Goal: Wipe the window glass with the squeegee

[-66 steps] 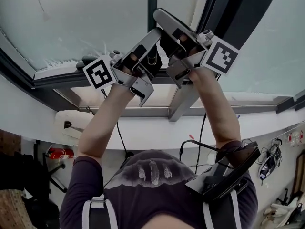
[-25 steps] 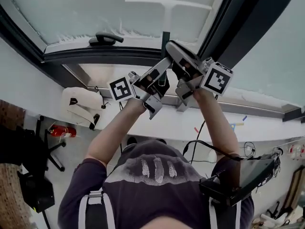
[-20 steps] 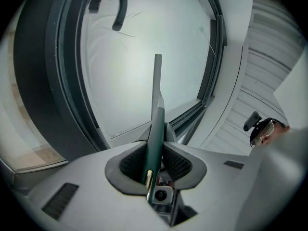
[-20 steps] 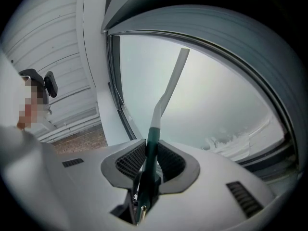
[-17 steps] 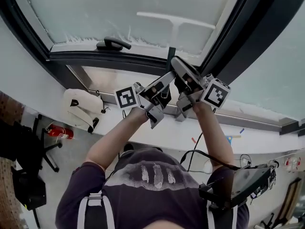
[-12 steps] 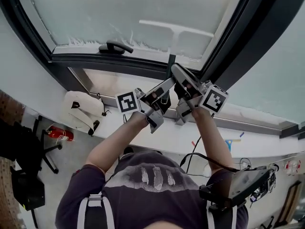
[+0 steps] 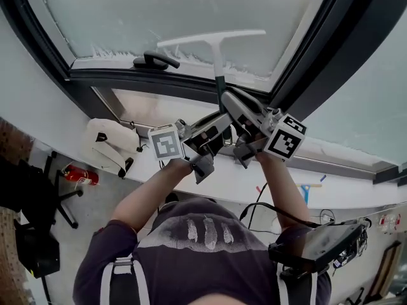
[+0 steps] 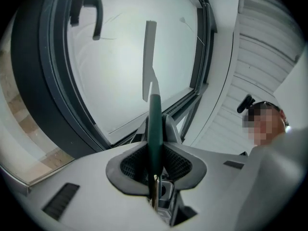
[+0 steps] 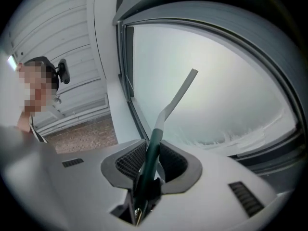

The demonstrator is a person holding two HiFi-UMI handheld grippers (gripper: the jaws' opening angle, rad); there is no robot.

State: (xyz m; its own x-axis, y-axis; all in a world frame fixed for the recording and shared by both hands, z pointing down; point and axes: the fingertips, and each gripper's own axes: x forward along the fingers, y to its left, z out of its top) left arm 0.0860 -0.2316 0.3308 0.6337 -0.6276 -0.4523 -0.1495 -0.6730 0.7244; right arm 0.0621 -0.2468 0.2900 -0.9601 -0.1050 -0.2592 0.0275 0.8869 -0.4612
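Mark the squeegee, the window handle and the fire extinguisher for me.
squeegee (image 7: pixel 197 39), head view, on its white blade bar
window handle (image 7: pixel 156 61), head view, on the dark lever
fire extinguisher (image 7: pixel 79 176), head view, on its red body

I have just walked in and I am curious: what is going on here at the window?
A person holds a gripper in each hand, and both the left gripper and the right gripper are shut on the dark green handle of one squeegee. Its white blade appears to lie against the window glass, low on the pane, beside the black window handle.
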